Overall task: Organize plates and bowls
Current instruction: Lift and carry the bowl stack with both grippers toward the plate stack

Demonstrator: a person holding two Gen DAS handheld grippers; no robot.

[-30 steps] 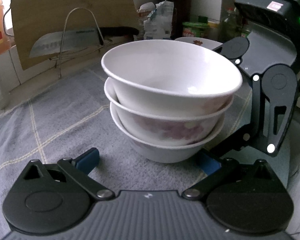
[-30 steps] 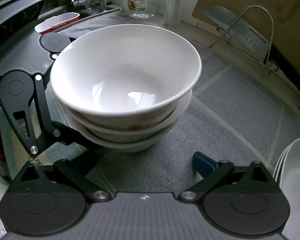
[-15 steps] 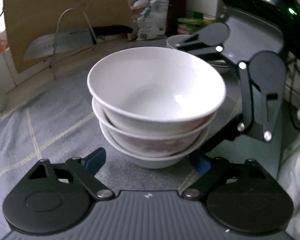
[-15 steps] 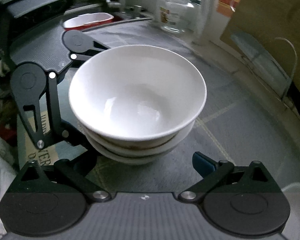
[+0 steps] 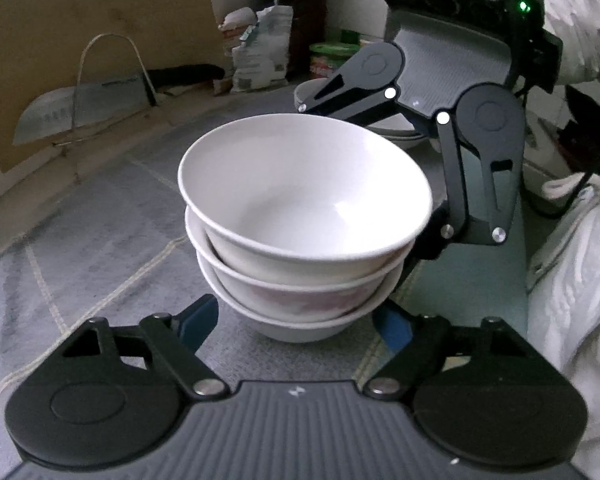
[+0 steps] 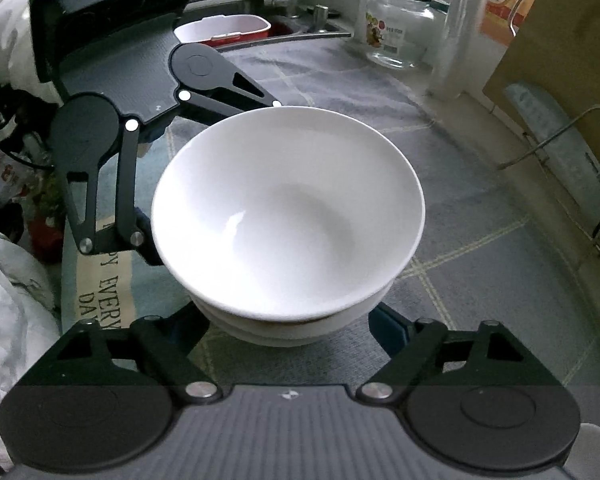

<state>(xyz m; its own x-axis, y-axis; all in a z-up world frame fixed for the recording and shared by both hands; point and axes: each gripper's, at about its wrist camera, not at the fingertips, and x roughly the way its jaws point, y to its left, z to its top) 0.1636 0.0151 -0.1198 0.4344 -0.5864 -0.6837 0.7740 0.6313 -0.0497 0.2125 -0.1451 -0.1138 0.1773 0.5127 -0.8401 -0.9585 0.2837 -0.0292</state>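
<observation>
Bowls (image 5: 304, 220) (stacked) hide the closing tongs' (image 5: 296, 322) tips.

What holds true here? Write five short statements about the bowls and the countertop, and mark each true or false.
1. Three white ceramic bowls are nested in one stack. True.
2. The top bowl holds soup. False: it is empty.
3. The stack stands between the blue-tipped fingers of the left hand-held gripper. True; its jaws are closing.
4. A clear glass jar with a dark lid stands at the back of the counter. True.
5. The grey checked cloth under the bowls is bright red. False: it is grey with pale lines.
</observation>
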